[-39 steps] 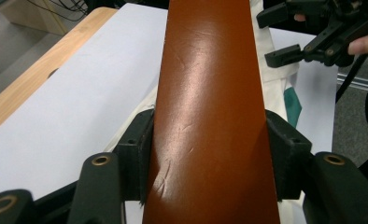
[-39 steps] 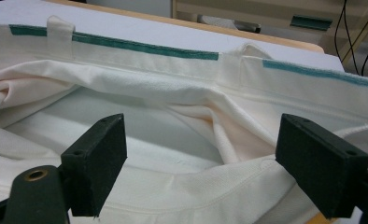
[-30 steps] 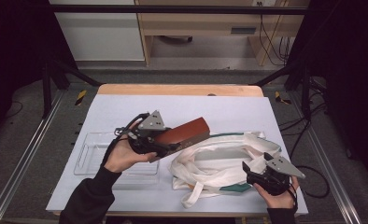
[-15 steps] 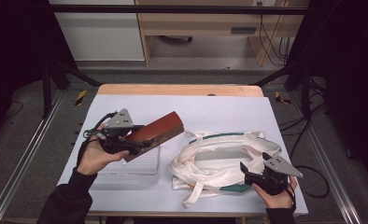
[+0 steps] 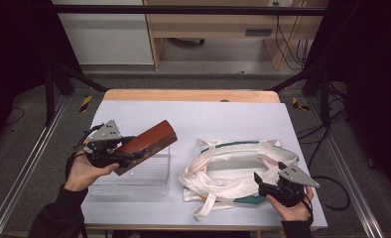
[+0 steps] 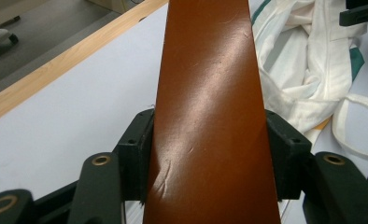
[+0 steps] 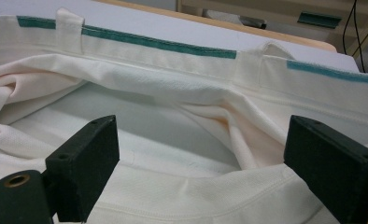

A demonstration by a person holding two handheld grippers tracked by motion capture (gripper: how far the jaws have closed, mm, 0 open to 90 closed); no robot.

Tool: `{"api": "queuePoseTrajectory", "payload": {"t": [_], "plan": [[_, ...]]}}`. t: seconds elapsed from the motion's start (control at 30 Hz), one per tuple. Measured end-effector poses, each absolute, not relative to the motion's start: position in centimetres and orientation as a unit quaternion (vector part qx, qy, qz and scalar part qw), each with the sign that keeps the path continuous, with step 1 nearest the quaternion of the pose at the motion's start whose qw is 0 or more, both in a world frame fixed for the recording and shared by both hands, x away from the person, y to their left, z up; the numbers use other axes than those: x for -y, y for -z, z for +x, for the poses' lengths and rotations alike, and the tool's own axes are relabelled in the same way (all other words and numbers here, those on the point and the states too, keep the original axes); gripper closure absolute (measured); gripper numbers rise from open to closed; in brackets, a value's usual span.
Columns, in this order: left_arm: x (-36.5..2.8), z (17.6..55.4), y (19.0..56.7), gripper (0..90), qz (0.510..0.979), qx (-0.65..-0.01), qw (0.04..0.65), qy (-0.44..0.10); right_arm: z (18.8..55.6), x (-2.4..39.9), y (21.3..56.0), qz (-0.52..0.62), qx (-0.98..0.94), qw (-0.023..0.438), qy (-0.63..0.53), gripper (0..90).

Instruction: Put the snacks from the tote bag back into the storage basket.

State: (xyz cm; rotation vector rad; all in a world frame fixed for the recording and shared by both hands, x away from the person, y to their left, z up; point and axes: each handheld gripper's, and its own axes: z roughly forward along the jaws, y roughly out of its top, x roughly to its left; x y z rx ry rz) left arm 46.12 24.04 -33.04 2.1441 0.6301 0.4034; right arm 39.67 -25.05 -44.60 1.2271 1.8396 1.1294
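Note:
My left gripper (image 5: pixel 135 154) is shut on a flat, glossy red-brown case (image 5: pixel 148 142), held tilted over a clear plastic tray (image 5: pixel 149 177) at the table's left. In the left gripper view both pads press the case (image 6: pixel 205 70) at its sides, with my left gripper (image 6: pixel 210 156) at its near end. A white cloth bag with green trim (image 5: pixel 233 168) lies crumpled at the right. At the bag's near right edge, my right gripper (image 5: pixel 262 184) is open. In the right gripper view my right gripper (image 7: pixel 201 154) has its jaws wide apart over the bag's opening (image 7: pixel 173 79), pressing nothing.
The pale table top (image 5: pixel 208 114) has a wooden strip (image 5: pixel 193 95) along its far edge. Metal frame rails run down both sides of the table. Cables hang off to the right (image 5: pixel 327 178). A bag strap (image 5: pixel 206 208) trails toward the near edge.
My left gripper has carried the red-brown case leftward, away from the bag, to above the clear tray. The right gripper has stayed at the bag's edge.

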Motion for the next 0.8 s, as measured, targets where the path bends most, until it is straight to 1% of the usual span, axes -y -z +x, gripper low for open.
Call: {"api": "queuePoseTrajectory", "payload": {"t": [0.43, 0.8], "plan": [[-27.7, 46.1, 34.6, 42.7, 0.843, -0.277, 0.430, -0.164, 39.9, 24.6, 44.8, 0.465, -0.707, 0.322, -0.425, 10.3], [-28.9, 46.5, 35.9, 42.7, 0.850, -0.289, 0.410, -0.161, 39.8, 24.7, 44.9, 0.466, -0.706, 0.322, -0.425, 10.0]]}}
